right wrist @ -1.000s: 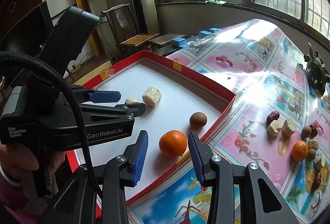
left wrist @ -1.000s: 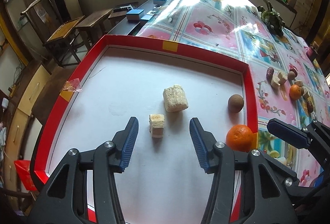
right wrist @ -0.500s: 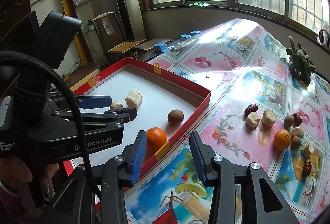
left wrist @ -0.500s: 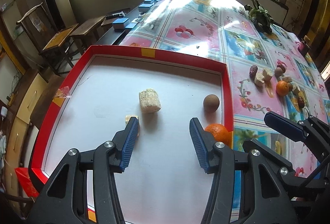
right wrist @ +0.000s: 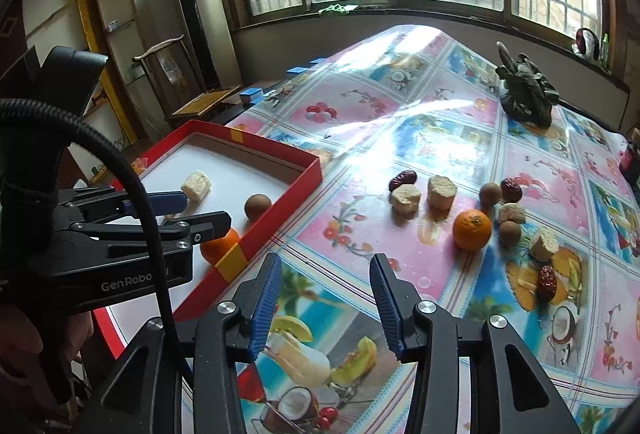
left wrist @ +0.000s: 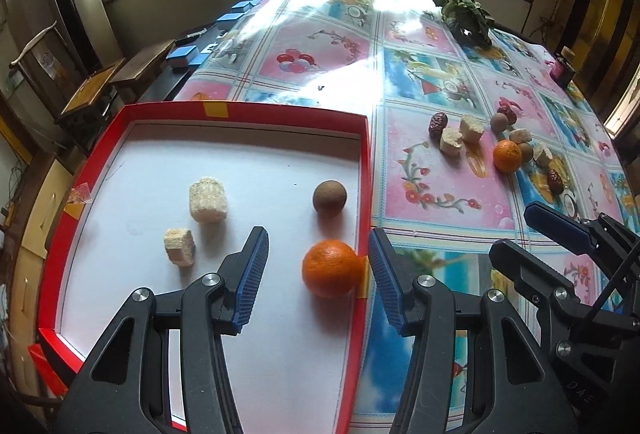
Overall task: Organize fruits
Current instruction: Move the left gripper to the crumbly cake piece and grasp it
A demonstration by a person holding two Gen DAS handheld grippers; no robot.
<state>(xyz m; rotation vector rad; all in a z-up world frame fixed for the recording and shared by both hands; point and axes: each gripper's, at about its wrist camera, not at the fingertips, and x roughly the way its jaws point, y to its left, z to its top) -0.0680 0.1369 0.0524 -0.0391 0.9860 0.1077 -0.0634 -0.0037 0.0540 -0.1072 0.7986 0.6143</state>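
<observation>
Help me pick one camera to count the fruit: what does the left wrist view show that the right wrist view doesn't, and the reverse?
Only the left wrist view: the small pale chunk in the red tray, clear of the left gripper.

Only the right wrist view: the hand holding the left gripper, and the open right gripper over the tablecloth.

Both: the tray's orange, brown fruit and larger pale chunk, plus the loose pile.

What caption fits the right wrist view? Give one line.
Open right gripper over the patterned tablecloth, loose orange tangerine ahead, red-walled cardboard tray at left.
</observation>
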